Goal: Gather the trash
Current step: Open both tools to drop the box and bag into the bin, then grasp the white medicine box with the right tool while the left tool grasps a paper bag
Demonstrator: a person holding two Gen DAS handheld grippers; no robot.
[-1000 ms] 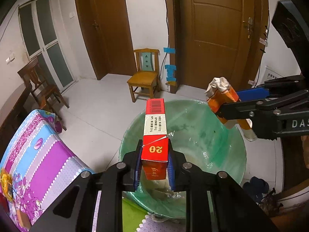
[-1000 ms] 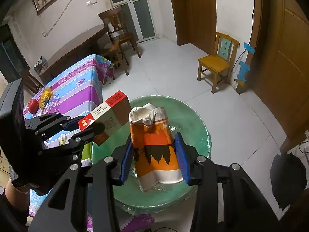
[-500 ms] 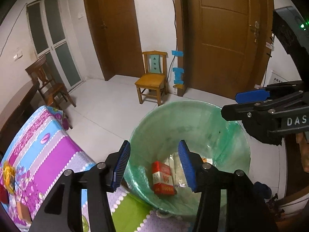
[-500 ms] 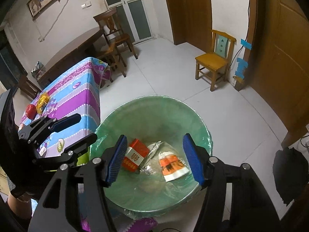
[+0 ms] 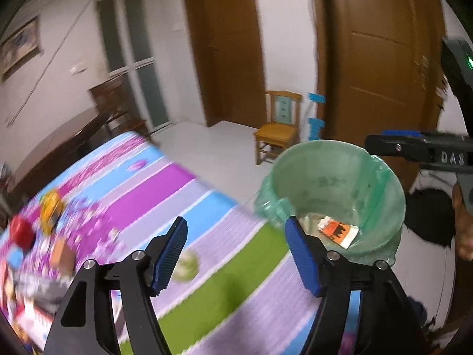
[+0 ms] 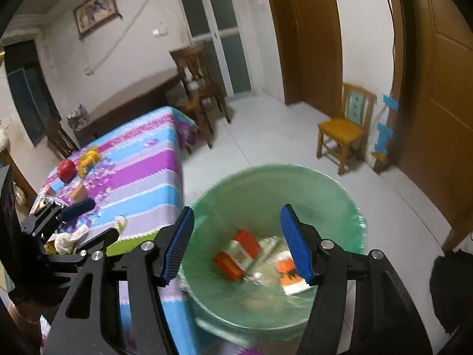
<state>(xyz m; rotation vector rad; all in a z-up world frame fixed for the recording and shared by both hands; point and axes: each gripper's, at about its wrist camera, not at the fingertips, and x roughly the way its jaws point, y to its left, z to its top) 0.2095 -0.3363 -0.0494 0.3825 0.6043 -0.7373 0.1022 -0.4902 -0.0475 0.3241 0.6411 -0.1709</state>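
While both claws stand spread and empty, their jaws having just been opening, the left gripper (image 5: 235, 254) faces the table (image 5: 183, 189) and the right gripper (image 6: 236, 242) hangs over the bin (image 6: 348, 207). The next move, I think, is picking the crumpled wad (image 5: 186, 264). The bin holds a red box (image 6: 236, 254) and an orange packet (image 5: 337, 230).

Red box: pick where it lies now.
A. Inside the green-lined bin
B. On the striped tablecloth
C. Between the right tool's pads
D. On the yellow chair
A: the right wrist view shows the red box lying at the bottom of the bin, beside an orange packet.
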